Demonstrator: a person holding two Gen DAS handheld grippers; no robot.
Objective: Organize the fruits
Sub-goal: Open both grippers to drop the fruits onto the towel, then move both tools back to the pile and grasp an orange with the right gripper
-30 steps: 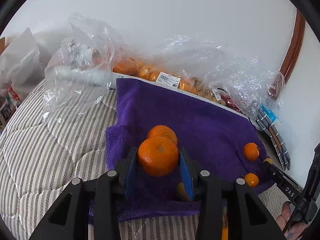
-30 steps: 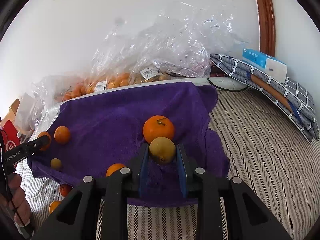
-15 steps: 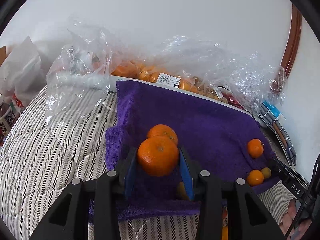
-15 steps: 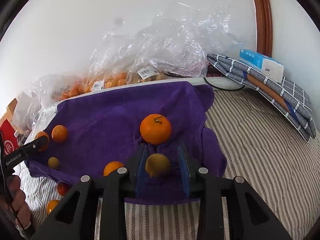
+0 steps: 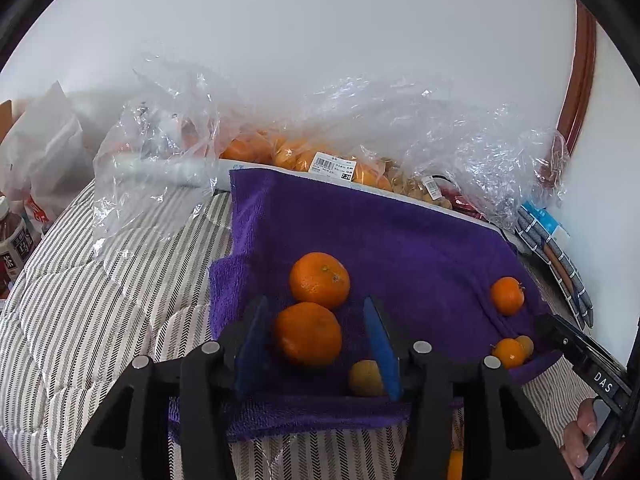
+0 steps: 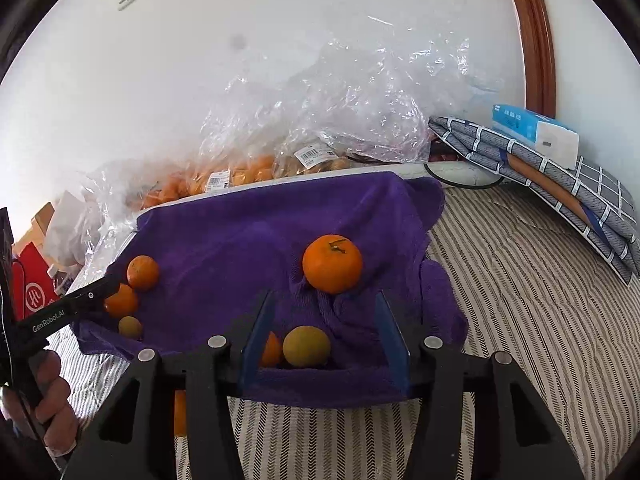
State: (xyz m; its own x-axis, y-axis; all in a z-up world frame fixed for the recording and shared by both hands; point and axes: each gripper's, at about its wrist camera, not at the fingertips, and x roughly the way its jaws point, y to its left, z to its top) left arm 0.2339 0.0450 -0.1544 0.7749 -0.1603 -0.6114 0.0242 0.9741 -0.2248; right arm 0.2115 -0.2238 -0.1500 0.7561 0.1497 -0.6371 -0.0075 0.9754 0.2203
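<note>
Now, from the left wrist view, the left tool (image 5: 316, 344) stands with its blue pads spread wide; a second ago they were clamped on the large orange (image 5: 308, 334), which has since been let go and rests on the purple towel (image 5: 400, 248) between the pads, touching neither that I can see. It lies just in front of a second orange (image 5: 319, 280), the two touching or nearly so. A small yellowish fruit (image 5: 365, 378) sits by the right pad. Farther right, a small mandarin (image 5: 507, 295) lies apart, with two little fruits beside the other tool's tip.

From the right wrist view, the right tool (image 6: 324, 344) is likewise released. The yellow-green fruit (image 6: 306, 346) it was gripping a second ago has dropped onto the towel between the open pads, next to a partly hidden orange piece (image 6: 272, 350) and just short of a stemmed orange (image 6: 332, 263).

Both placements look finished, so like fruits are gathering in two clusters on the bed (image 6: 520, 300). Judging by the loose fruit along the towel's near edge, more sorting remains.
</note>
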